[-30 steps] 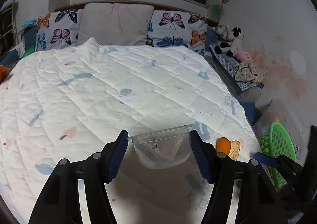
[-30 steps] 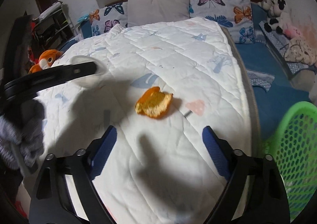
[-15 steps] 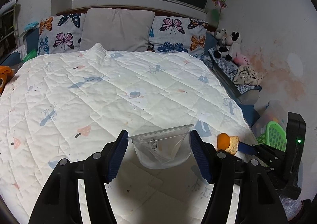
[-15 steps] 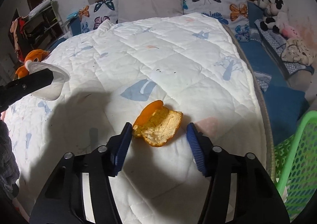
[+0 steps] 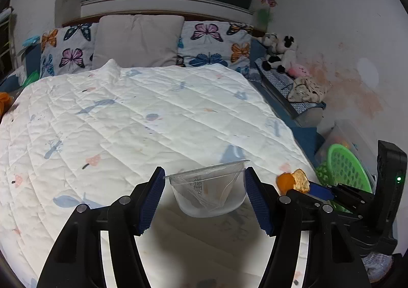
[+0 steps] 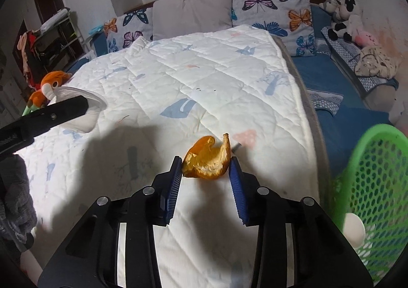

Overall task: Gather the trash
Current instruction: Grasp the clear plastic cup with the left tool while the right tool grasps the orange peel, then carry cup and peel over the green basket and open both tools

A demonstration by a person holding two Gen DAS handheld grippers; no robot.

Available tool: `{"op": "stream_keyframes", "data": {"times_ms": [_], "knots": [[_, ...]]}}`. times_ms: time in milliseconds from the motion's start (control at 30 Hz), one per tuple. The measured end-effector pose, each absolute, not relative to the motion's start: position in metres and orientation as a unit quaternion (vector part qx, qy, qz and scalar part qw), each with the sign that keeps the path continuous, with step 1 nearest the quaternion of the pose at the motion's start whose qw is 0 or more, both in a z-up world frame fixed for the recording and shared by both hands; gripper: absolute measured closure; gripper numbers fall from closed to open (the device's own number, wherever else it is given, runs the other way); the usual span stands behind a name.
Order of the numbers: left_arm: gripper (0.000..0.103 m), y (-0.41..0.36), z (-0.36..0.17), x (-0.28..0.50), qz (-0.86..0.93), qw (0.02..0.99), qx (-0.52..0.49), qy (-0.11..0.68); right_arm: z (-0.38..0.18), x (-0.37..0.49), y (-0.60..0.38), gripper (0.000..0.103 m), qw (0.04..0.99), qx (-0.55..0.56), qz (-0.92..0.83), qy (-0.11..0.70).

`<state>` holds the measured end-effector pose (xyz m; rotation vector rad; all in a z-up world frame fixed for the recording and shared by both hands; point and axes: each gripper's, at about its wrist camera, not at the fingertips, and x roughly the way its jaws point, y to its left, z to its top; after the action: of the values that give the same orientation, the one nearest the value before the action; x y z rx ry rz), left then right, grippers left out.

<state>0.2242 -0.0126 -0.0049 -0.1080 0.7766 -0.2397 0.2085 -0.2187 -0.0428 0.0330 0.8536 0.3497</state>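
Observation:
My left gripper (image 5: pixel 205 187) is shut on a clear plastic cup (image 5: pixel 207 192) and holds it above the white quilt (image 5: pixel 142 122). The cup also shows at the left of the right wrist view (image 6: pixel 84 112). My right gripper (image 6: pixel 206 169) is shut on an orange peel (image 6: pixel 206 160) and holds it above the quilt's right edge. The peel also shows in the left wrist view (image 5: pixel 292 180). A green mesh basket (image 6: pixel 377 180) stands on the floor to the right of the bed, with a white object (image 6: pixel 353 229) inside.
Butterfly pillows (image 5: pixel 211 45) and a grey pillow (image 5: pixel 137 38) lie at the head of the bed. Plush toys (image 5: pixel 280 53) sit on a blue bench at the right. An orange plush toy (image 6: pixel 48 86) lies at the bed's left side.
My right gripper closed on the orange peel and lifted it off the quilt. My left gripper kept hold of the cup and rose a little.

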Motion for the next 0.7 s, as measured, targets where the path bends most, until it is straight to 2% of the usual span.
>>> {"op": "stream_keyframes", "data": {"times_ms": [700], "knots": [[0.041, -0.101, 0.013, 0.189, -0.195, 0.909, -0.022, 0.368, -0.024, 0.121, -0.302, 0.066, 0.917, 0.056, 0.113, 0.378]]}}
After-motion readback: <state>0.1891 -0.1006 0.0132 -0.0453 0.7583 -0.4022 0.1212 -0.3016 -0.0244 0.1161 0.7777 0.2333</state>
